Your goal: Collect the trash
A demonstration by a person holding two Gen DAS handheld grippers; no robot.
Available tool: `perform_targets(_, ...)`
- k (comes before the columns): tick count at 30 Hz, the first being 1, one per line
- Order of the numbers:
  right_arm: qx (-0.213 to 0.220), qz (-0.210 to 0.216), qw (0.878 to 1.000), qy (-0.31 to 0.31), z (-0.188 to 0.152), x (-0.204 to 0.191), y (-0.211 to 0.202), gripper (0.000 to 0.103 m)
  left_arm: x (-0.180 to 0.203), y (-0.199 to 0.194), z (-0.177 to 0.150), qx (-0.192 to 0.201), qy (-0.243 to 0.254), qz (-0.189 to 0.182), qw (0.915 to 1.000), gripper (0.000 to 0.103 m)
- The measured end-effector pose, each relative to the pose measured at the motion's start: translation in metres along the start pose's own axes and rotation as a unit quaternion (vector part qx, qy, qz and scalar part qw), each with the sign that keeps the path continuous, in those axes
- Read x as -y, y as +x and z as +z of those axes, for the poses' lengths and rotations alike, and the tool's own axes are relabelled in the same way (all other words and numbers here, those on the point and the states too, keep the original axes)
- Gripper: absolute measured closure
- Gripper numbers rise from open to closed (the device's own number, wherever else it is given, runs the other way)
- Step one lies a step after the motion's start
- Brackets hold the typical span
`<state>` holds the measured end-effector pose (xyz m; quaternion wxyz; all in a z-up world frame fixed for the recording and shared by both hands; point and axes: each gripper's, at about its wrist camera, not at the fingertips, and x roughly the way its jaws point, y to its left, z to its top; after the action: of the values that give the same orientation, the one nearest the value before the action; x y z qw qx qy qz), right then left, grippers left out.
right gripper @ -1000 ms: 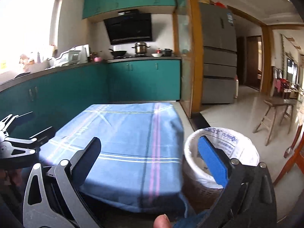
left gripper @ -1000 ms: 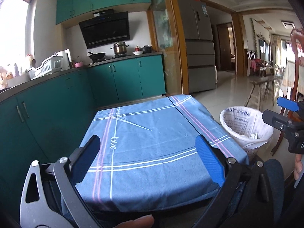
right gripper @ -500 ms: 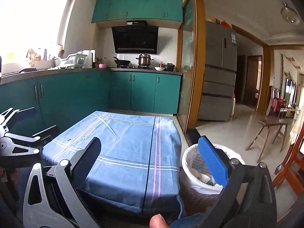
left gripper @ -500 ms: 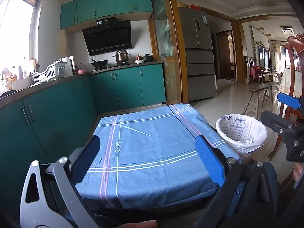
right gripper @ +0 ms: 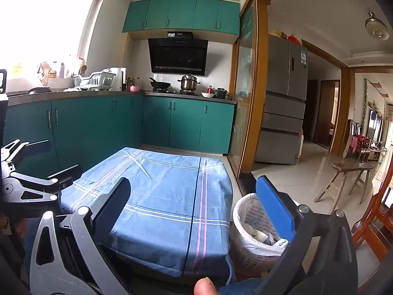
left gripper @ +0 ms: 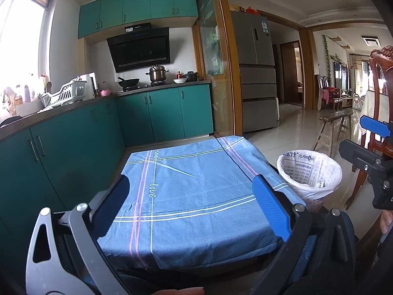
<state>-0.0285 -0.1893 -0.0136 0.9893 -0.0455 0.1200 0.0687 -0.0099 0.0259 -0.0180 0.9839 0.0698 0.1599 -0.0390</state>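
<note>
Left hand-held gripper [left gripper: 194, 209] released, empty | right hand-held gripper [right gripper: 196, 211] released, empty | desk [left gripper: 196, 191] under blue cloth, no trash seen | bin [right gripper: 248, 233] beside desk holding trash, possibly paper | scan before reaching.

Bright daylight from the blown-out white window [right gripper: 41, 22] at upper left of both frames, washed to pure glare. Soft shadow on near edge of the blue striped tablecloth [right gripper: 162, 196]. Sheen on the glossy pale floor tiles [left gripper: 294, 132]. Strong fisheye bending, dark vignette at corners; sharp centre.
</note>
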Motion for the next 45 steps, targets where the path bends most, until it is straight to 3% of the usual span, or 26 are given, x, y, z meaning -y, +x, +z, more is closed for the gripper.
perform_targets(23, 0.002, -0.026, 1.0, 0.005, 0.0, -0.003, -0.008, 0.003, 0.003, -0.001, -0.003, -0.006, 0.004, -0.009, 0.9999, 0.003)
perform_targets(45, -0.007, -0.026, 1.0, 0.012, -0.005, 0.0, -0.003, 0.003, 0.012, 0.004, -0.008, -0.015, 0.013, -0.012, 0.9997, 0.003)
